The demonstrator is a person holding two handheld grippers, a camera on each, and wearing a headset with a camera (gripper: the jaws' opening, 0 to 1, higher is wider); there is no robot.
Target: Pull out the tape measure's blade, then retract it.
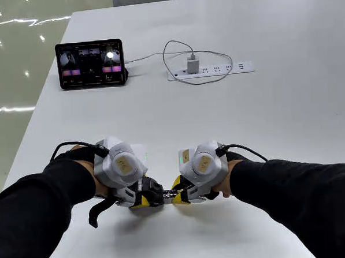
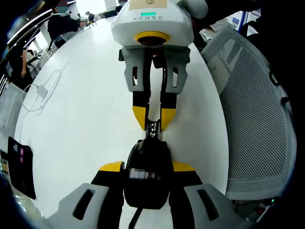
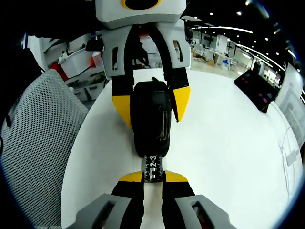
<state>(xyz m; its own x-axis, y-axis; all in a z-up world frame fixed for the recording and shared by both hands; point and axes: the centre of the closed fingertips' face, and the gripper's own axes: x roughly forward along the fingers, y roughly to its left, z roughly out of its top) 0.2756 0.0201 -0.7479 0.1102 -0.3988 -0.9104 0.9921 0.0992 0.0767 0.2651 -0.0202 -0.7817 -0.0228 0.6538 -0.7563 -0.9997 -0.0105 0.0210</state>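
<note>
The black tape measure (image 1: 152,193) sits just above the white table near its front edge, clamped between the yellow-tipped fingers of my left gripper (image 2: 147,168). In the right gripper view its black case (image 3: 151,120) faces me. A short length of blade (image 3: 153,168) with printed numbers sticks out of it. My right gripper (image 3: 152,178) is shut on the blade's tip; the left gripper view shows that blade tip (image 2: 153,130) pinched between the right gripper's yellow fingers. The right gripper (image 1: 177,194) and the left gripper (image 1: 142,195) stand close together, facing each other.
At the back left of the white table (image 1: 230,126) stands a black tablet (image 1: 91,64). A white power strip (image 1: 213,69) with a charger and looped cable lies at the back middle. A grey mesh chair (image 2: 252,109) stands beside the table's near edge.
</note>
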